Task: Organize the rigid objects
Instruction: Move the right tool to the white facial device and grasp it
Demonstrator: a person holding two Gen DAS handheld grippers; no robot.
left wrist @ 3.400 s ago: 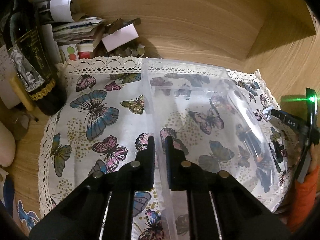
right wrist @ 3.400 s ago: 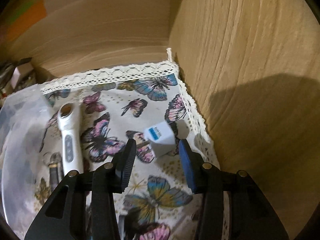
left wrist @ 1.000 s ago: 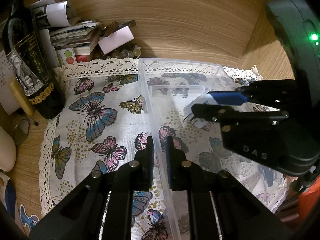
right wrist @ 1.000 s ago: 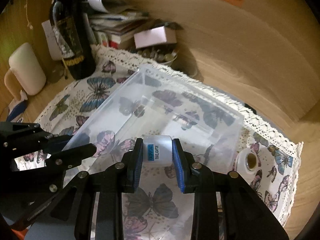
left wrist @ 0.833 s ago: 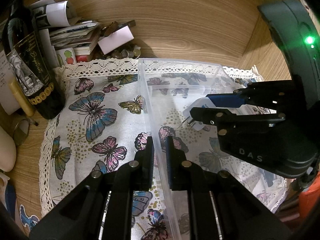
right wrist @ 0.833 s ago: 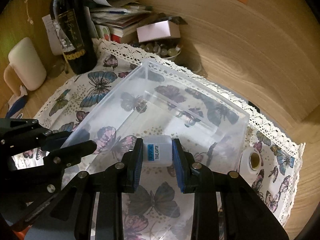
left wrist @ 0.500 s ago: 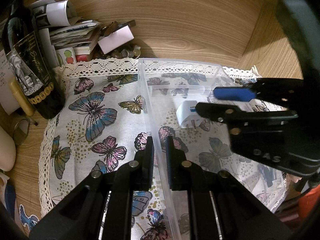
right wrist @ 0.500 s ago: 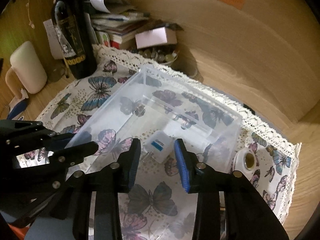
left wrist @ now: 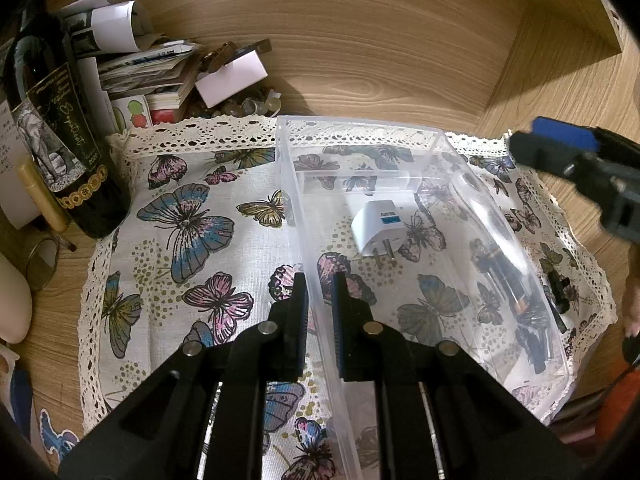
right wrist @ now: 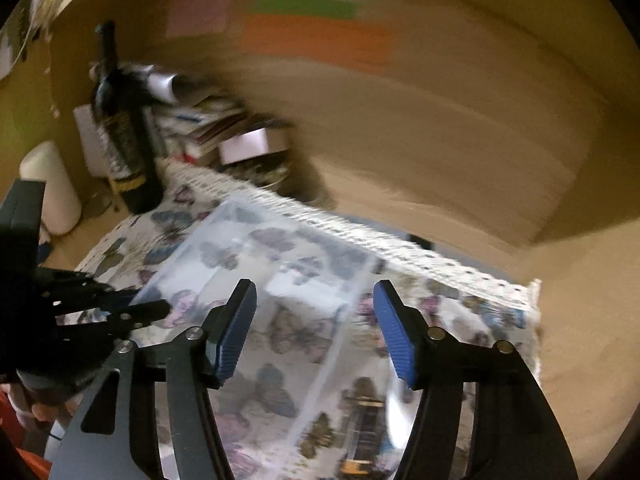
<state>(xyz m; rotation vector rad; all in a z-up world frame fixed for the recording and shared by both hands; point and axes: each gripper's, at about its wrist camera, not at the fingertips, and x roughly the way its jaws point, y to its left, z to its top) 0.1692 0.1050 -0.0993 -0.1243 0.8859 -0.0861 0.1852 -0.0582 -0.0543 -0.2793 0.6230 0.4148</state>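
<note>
A white travel adapter [left wrist: 376, 226] lies on its side inside the clear plastic box [left wrist: 360, 128], prongs toward me. My left gripper [left wrist: 318, 304] is shut on the box's left wall, one finger on each side of it. In the right wrist view, which is blurred, my right gripper [right wrist: 314, 286] hangs above the box [right wrist: 240, 220] with its jaws opening and nothing between the blue pads. Only one of its fingers [left wrist: 560, 148] shows in the left wrist view, at the right edge, clear of the box.
The box stands on a butterfly-print cloth [left wrist: 180, 220] with a lace border. A dark wine bottle [left wrist: 60, 140], a stack of papers [left wrist: 152, 72] and a dish of small stones [left wrist: 248, 102] crowd the back left. A white wand [left wrist: 476, 200] and dark batteries [left wrist: 500, 276] lie beyond the right wall. Wooden walls close the back and right.
The right gripper let the adapter go into the box, spread its jaws and pulled up and away to the right. The left gripper kept still on the box wall.
</note>
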